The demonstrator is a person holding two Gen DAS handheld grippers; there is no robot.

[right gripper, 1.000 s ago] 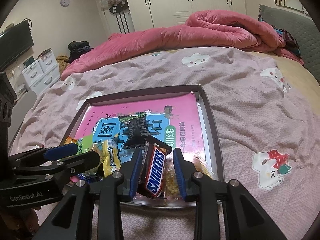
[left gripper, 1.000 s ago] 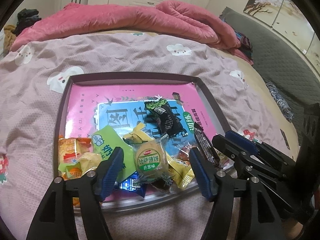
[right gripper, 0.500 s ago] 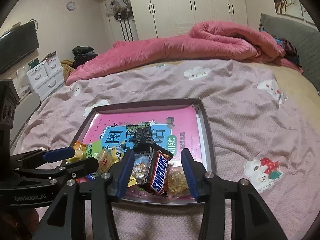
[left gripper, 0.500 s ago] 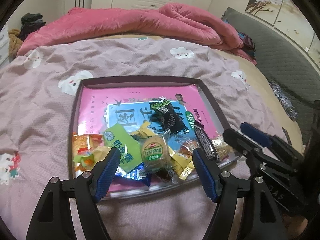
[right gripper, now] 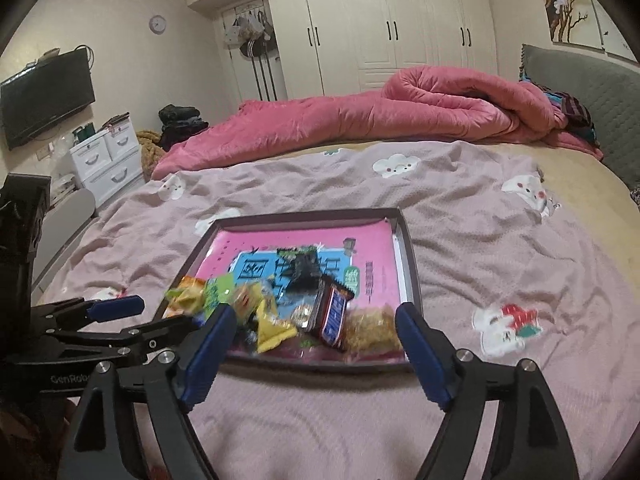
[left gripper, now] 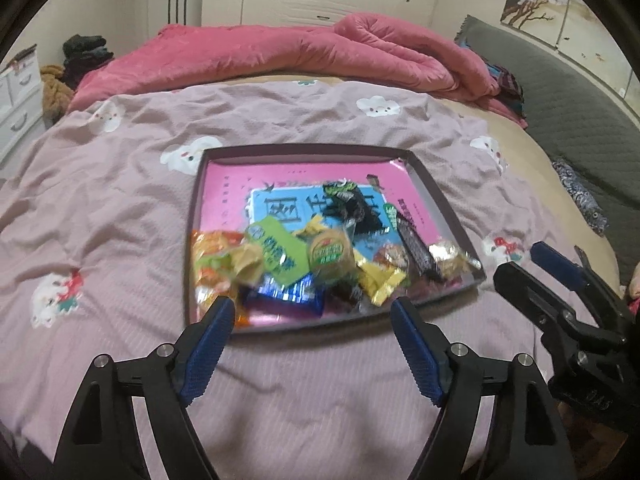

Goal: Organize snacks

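Both grippers are spread wide and holding nothing. The left gripper (left gripper: 310,320) has the snack pile (left gripper: 320,260) in the tray (left gripper: 444,204) just ahead. Only the right gripper (right gripper: 312,328) view shows the Snickers bar (right gripper: 332,314) label, though it's blurry.

the snacks (left gripper: 320,264) at the near end of the tray (left gripper: 436,196) are smeared by motion blur, so most wrapper print is unreadable in both views. the green label (left gripper: 276,254) shows only streaks. the snickers bar (right gripper: 334,316) has its lettering blurred, and in the left view it is a dark strip. the blue packet (left gripper: 286,294) lies partly under other wrappers. the book (left gripper: 296,184) lining the tray has its cover half covered by snacks. the left gripper (left gripper: 310,320) hides the tray's near rim with its fingertips, and its handles are cut off by the bottom edge. the right gripper (right gripper: 312,324) is cropped likewise.
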